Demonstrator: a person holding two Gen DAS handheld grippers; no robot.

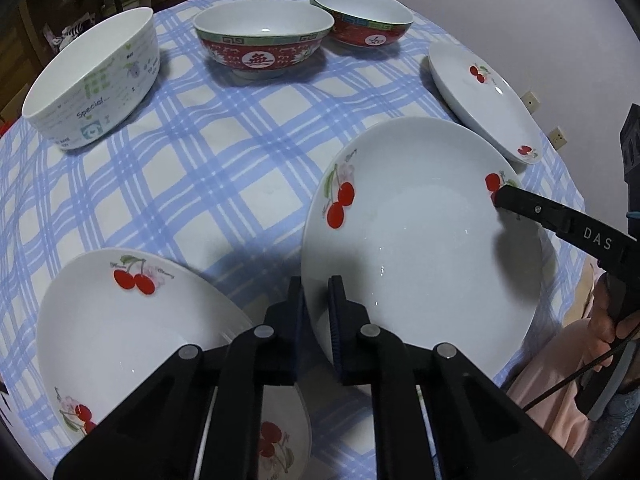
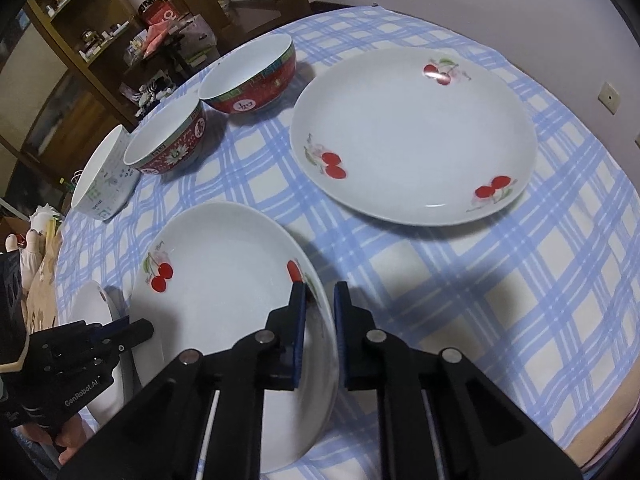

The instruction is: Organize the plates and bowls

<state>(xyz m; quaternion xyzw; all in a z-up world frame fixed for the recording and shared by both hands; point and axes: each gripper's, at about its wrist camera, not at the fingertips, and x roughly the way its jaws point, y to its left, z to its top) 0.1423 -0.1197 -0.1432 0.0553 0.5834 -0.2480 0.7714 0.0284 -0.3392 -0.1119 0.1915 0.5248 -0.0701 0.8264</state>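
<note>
Two grippers clamp the same middle cherry plate (image 1: 420,240) on opposite stretches of its rim: the left gripper (image 1: 318,312) has its pads pressed together over the left rim, and the right gripper (image 2: 320,308) pinches the right rim beside a cherry print. With both jaws closed on the porcelain, the hold looks meant to lift the plate level and steady, most likely to stack it on one of its neighbours.

The plate sits toward the near edge of the table (image 1: 200,168), between the other two of its kind. The left cherry plate (image 1: 120,340) lies at the near left edge, close beside it. The right cherry plate (image 2: 412,136) rests apart toward the right edge, flat on the blue checked cloth.

Being round, the held plate has no long axis; its hollow faces up, and the right wrist view shows its right rim raised, so it tilts a little rather than lying flat.

Three bowls stand in a row along the far edge, all mouth up: a white printed bowl (image 1: 92,80) at the left, then a red bowl (image 1: 262,40) and a second red bowl (image 1: 360,16), near one another, probably waiting to be nested.
</note>
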